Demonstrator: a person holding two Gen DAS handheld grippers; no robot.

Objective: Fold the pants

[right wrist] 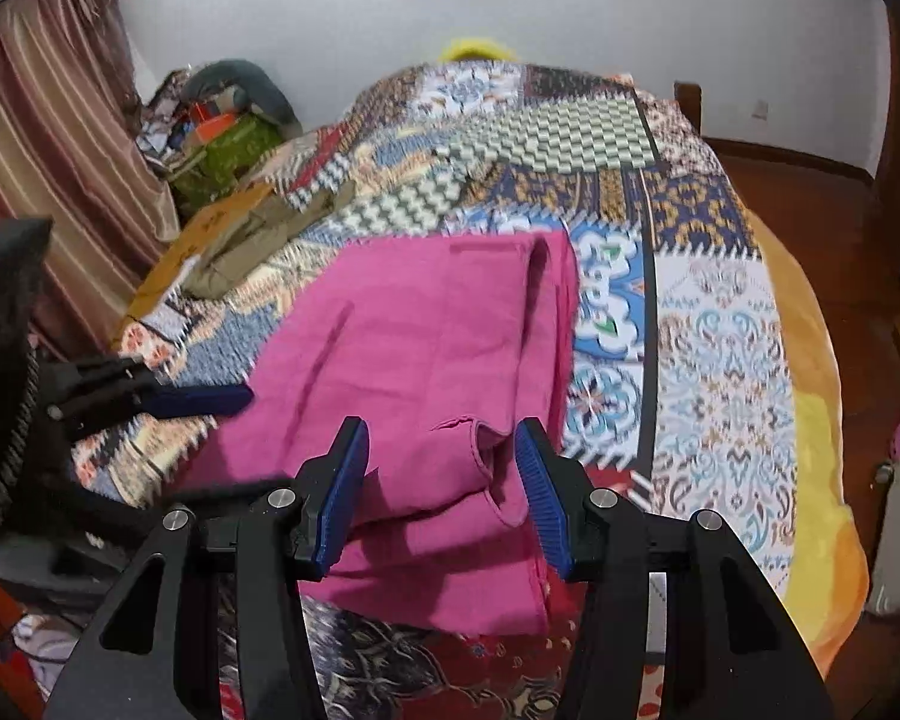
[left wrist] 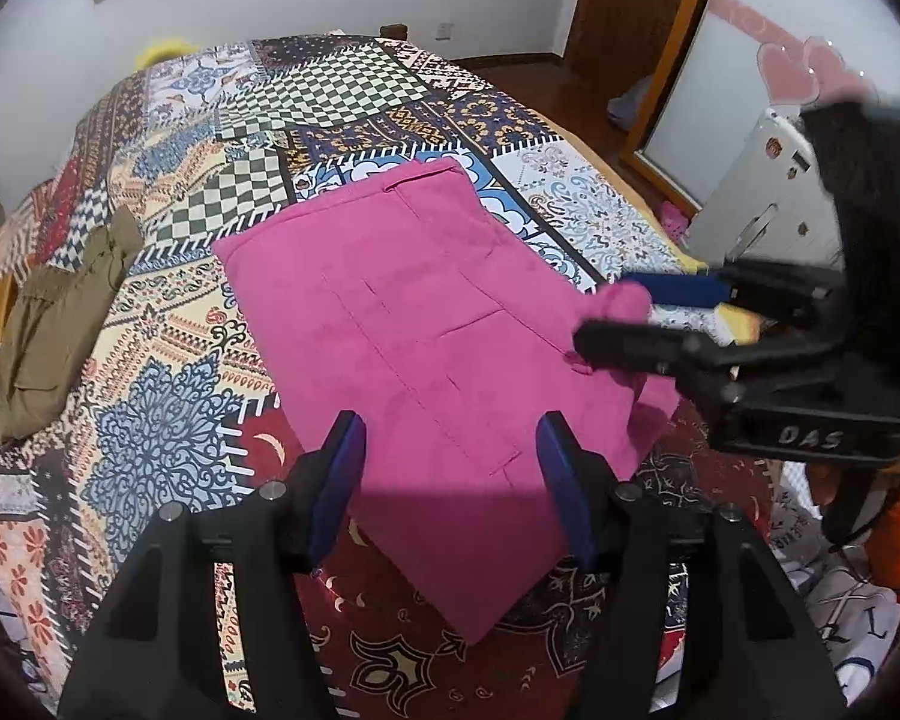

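The pink pants (left wrist: 426, 324) lie folded into a broad rectangle on the patterned bedspread (left wrist: 168, 432). My left gripper (left wrist: 450, 426) hovers over their near edge, open, with nothing pinched between its blue pads. My right gripper (left wrist: 603, 312) comes in from the right and is shut on a raised bunch of pink fabric at the right edge of the pants. In the right wrist view that bunch of the pants (right wrist: 450, 480) curls up between the right gripper's (right wrist: 441, 432) pads. One blue finger (right wrist: 204, 401) of the left gripper shows at the left, beside the pants.
Crumpled olive-green pants (left wrist: 60, 312) lie near the bed's left edge. A white case (left wrist: 762, 192) stands on the wooden floor to the right of the bed. Clutter and a striped curtain (right wrist: 48, 150) fill the far left corner. The bed's yellow border (right wrist: 822, 408) marks its right edge.
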